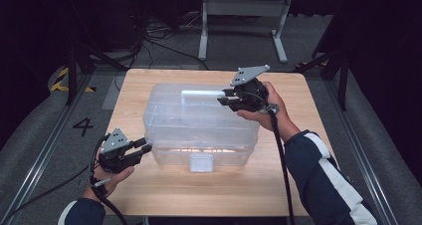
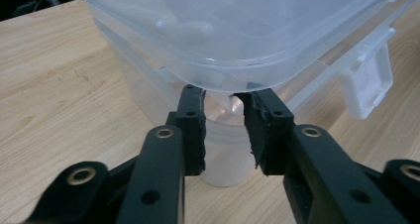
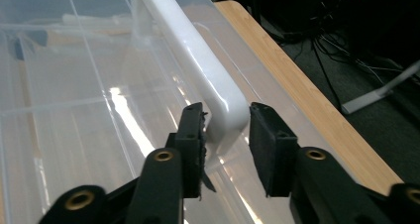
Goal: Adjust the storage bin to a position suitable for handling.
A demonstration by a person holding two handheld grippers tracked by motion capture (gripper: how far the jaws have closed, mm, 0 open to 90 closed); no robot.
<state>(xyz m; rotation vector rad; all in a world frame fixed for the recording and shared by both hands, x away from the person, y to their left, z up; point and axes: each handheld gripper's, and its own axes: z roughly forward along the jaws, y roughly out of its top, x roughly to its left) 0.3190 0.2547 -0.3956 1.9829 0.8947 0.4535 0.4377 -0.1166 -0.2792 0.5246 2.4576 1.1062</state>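
A: How did the box (image 1: 199, 123) look to handle?

B: Clear plastic, prob light but bulky, walls thin & slick, lid could flex. Best hold: white handle (image 3: 198, 60) on the lid, or under the lid rim.

A: Where was it, which way?

B: On the worktop (image 1: 298, 185), long axis left-right, latch (image 1: 201, 162) facing the person. Right gripper (image 3: 225, 122) jaws straddled the handle's end, not clamped. Left gripper (image 2: 225, 112) jaws parted, tips just under the lid's corner rim, holding nothing.
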